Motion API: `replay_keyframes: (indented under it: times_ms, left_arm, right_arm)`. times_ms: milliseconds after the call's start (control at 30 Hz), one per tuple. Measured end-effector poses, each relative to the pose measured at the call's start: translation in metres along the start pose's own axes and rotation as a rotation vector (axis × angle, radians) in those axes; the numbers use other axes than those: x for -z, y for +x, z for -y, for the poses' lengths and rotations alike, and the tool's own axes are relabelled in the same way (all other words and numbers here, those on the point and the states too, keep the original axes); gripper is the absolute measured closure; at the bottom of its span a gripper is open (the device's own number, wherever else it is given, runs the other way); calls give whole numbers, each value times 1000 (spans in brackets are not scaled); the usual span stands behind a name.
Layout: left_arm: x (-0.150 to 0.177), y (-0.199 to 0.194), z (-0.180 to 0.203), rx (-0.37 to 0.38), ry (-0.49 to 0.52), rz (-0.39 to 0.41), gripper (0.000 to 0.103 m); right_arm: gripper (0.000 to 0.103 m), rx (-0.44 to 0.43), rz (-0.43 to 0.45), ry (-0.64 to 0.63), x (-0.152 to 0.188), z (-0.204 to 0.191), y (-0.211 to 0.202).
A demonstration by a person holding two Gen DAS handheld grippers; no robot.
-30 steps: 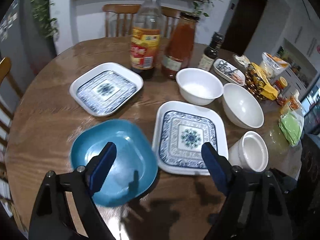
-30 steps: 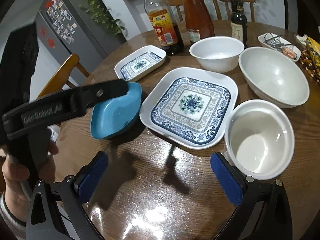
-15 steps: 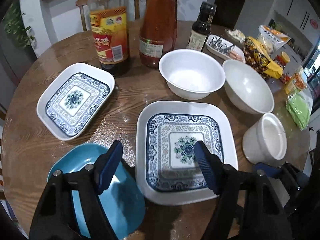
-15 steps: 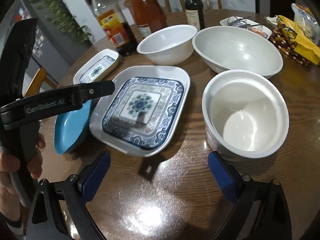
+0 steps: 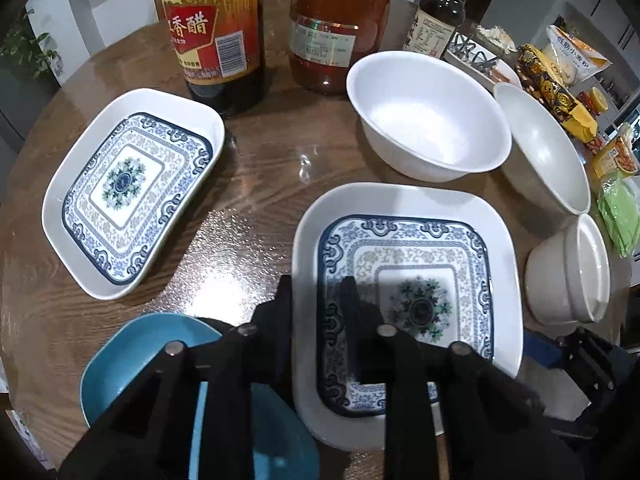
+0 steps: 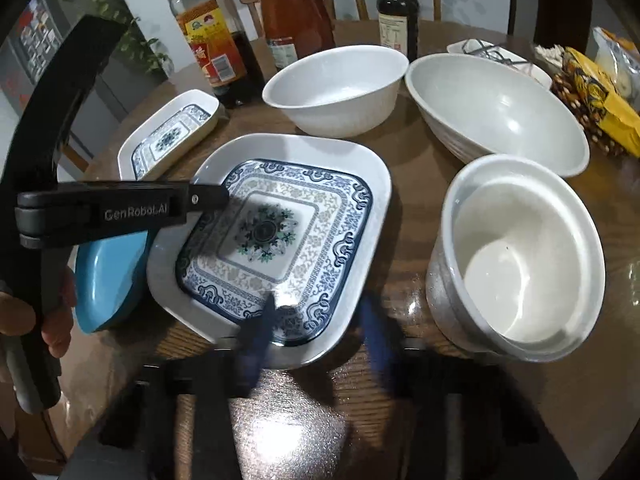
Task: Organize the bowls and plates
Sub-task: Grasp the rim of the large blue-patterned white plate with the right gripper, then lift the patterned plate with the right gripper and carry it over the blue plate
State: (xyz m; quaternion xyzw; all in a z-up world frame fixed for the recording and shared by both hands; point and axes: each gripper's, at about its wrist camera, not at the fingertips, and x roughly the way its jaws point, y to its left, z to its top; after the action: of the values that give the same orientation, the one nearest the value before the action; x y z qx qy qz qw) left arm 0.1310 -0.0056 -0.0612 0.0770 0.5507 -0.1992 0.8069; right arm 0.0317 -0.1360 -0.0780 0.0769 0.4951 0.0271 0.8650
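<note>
A large square plate (image 5: pixel 420 240) (image 6: pixel 320 184) with a blue pattern lies mid-table. My left gripper (image 5: pixel 316 308) is closing on its left rim, one finger outside and one inside, tight against it. My right gripper (image 6: pixel 318 328), blurred, is closing over the near rim; its pads stand apart from the plate. Left of the plate lie a teal dish (image 5: pixel 132 360) (image 6: pixel 108 276) and a smaller patterned plate (image 5: pixel 120 184) (image 6: pixel 168 136). Behind and to the right stand a white bowl (image 5: pixel 428 120) (image 6: pixel 336 88), a wide bowl (image 5: pixel 548 152) (image 6: pixel 496 112) and a small deep bowl (image 5: pixel 568 272) (image 6: pixel 520 256).
A vinegar bottle (image 5: pixel 216 20), a red sauce jar (image 5: pixel 336 24) and a dark bottle (image 5: pixel 440 12) stand at the back of the round wooden table (image 5: pixel 248 168). Snack packets (image 5: pixel 560 92) and a small dish (image 5: pixel 476 56) crowd the right edge. Chairs stand beyond.
Both grippers have come down and forward onto the large square plate. Their jaws have narrowed from wide open, the left around the left rim, the right over the near rim.
</note>
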Motion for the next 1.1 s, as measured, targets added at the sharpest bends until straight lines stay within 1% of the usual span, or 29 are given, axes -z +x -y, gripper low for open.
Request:
replay_keyframes:
  times_ms: [33, 67, 100, 133, 167, 267, 400, 500, 567, 667, 800, 900, 967, 1100]
  left_arm:
    - [0, -1, -2, 4, -10, -1, 85]
    - [-2, 1, -2, 4, -14, -3, 85]
    - [-1, 0, -3, 4, -16, -6, 85]
    - [0, 0, -3, 1, -16, -7, 86]
    - [2, -1, -2, 5, -15, -9, 89]
    - [9, -9, 5, 8, 2, 16, 90]
    - [18, -31, 21, -42, 52, 88, 90]
    - [32, -50, 27, -49, 51, 113, 90]
    - [44, -59, 28, -59, 45, 129, 90]
    - [63, -70, 29, -60, 6, 139, 90]
    - [85, -79, 37, -72, -42, 163, 90]
    - [111, -90, 36, -75, -116, 189, 90]
    - [127, -95, 37, -90, -152, 201, 90]
    - [157, -98, 30, -103, -214, 181, 90]
  right_arm:
    - [70, 3, 2, -1, 0, 0, 0]
    - [76, 9, 3, -2, 1, 1, -1]
    - [79, 10, 2, 7, 2, 4, -2]
    - [86, 2, 0, 20, 4, 7, -4]
    - [88, -5, -1, 30, 4, 9, -3]
    - [88, -20, -7, 49, 9, 18, -7]
    - [88, -52, -10, 22, 18, 15, -19]
    - [88, -58, 6, -18, 26, 11, -36]
    - [88, -84, -4, -20, 33, 12, -44]
    - [88, -100, -24, -53, 44, 8, -53]
    - [88, -147, -62, -87, 56, 4, -62]
    - [88, -165, -94, -123, 67, 1, -68]
    - [88, -195, -129, -136, 74, -3, -67]
    - [88, -214, -202, -210, 88, -19, -61]
